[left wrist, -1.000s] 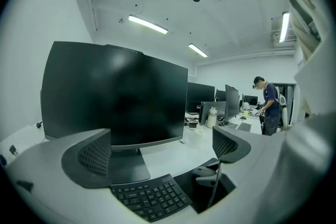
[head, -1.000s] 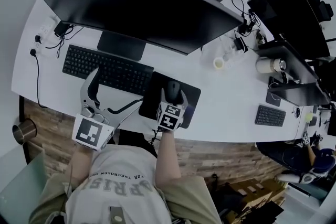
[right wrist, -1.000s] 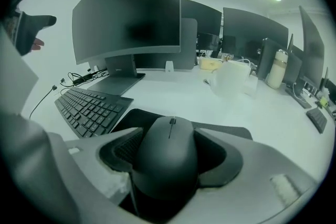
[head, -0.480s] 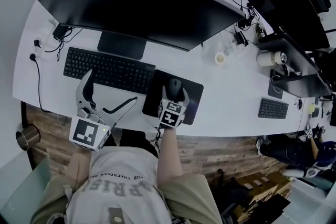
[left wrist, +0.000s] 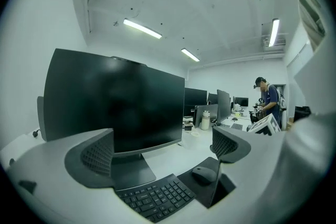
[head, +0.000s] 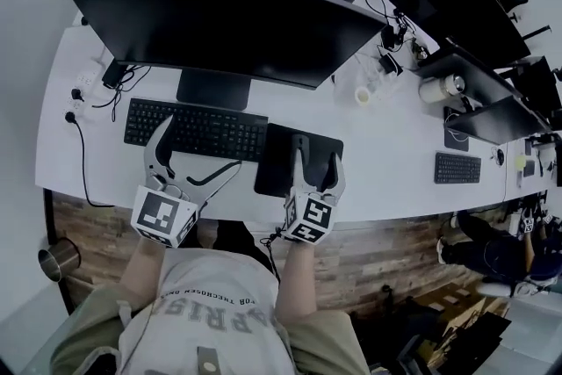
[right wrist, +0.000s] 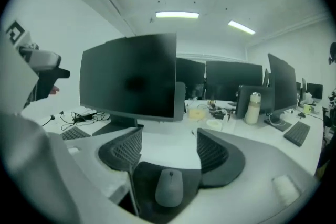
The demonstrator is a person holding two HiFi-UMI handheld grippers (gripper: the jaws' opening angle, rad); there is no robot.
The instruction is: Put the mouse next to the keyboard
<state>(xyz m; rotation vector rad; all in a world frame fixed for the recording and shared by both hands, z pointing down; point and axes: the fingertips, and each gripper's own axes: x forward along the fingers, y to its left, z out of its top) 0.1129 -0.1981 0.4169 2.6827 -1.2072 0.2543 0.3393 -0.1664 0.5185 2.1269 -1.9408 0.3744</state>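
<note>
My right gripper [right wrist: 169, 153] hangs over the front of the white desk [head: 386, 145], its two jaws spread apart and pressing on nothing. The mouse [right wrist: 169, 188] lies flat on the dark pad [right wrist: 137, 178] just below and between them, clear of both jaws. In the head view these jaws reach out over the pad, which sits just to the right of the black keyboard [head: 198, 129], their edges close together. My left gripper [left wrist: 164, 150] is held above the keyboard's near right part, its jaws opened wide; in the left gripper view the keys show below the gap, with the pad and mouse off to the right. A large dark monitor [head: 228, 22] stands behind keyboard and pad, its foot just beyond the keys. Cables trail across the desk's far left corner. More screens and a second small keyboard [head: 457, 168] line the desk well off to the right.
</note>
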